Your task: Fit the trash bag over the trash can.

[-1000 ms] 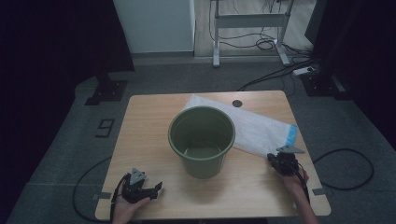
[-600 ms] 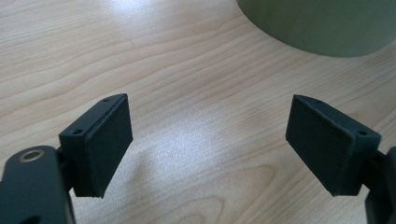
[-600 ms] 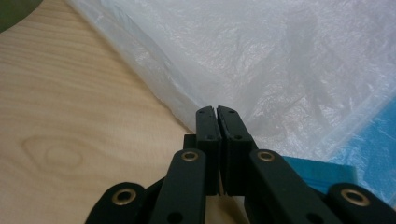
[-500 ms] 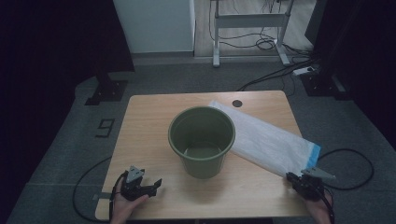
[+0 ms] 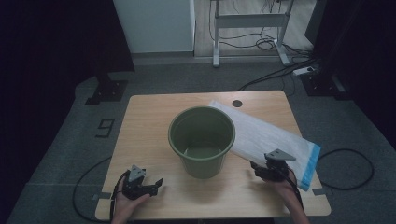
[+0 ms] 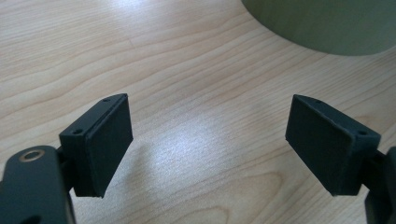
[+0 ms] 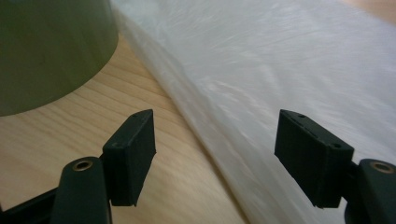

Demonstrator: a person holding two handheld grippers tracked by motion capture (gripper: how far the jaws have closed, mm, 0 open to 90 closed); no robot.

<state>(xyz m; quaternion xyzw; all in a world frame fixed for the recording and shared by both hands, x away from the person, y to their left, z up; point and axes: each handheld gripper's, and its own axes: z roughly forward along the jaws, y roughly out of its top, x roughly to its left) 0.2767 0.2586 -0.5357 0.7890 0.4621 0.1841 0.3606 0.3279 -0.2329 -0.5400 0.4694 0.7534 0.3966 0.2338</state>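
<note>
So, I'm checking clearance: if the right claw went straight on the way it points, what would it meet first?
Probably the white plastic bag lying flat ahead of the open right claw; the green bucket stands off to its side. Depth is unclear.

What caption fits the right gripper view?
Open right gripper above the edge of a white plastic bag on the wooden table, beside a green bucket.

Both grippers are showing black bodies: the left gripper (image 5: 156, 183) and right gripper (image 5: 254, 166) are each carrying a grey three-cornered plate, trailing a black cable, and wearing flat rectangular pads (image 6: 111, 140) with small screw holes.
</note>
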